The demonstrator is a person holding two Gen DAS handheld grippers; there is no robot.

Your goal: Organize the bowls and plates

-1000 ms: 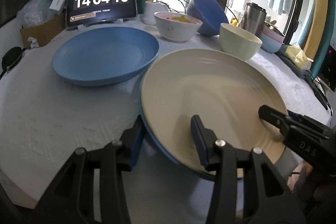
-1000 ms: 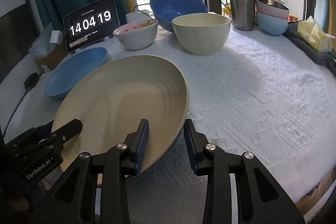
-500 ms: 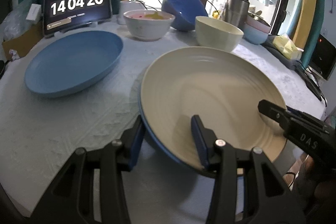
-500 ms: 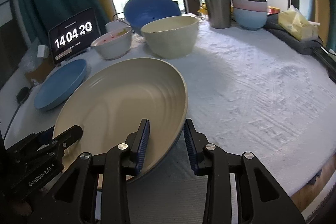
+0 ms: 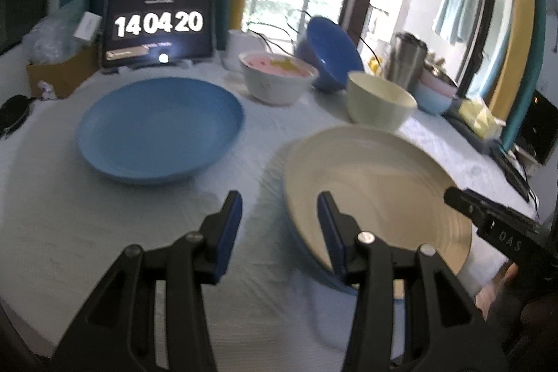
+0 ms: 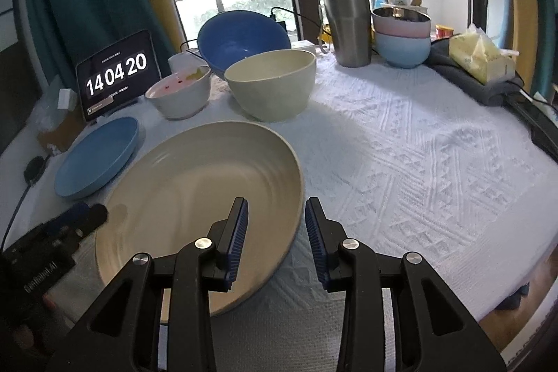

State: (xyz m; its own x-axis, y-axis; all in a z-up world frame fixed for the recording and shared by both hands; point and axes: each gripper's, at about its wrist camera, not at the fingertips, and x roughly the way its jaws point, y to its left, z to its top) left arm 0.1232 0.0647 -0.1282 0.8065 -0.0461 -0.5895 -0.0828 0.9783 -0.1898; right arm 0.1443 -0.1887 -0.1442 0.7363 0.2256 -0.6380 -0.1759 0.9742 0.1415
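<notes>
Since the earlier frames the left gripper has slid off the cream plate, whose left rim no longer sits between its fingers; its jaws stand spread over bare cloth, the right finger overlapping the plate's edge in view. The right gripper has just been opening, its blue pads straddling the plate's right rim without visibly pressing it. The plate lies on the white textured tablecloth, near the table's front edge. Beyond it to the left sits the blue plate; behind are a cream bowl, a white bowl and a tilted blue bowl.
</notes>
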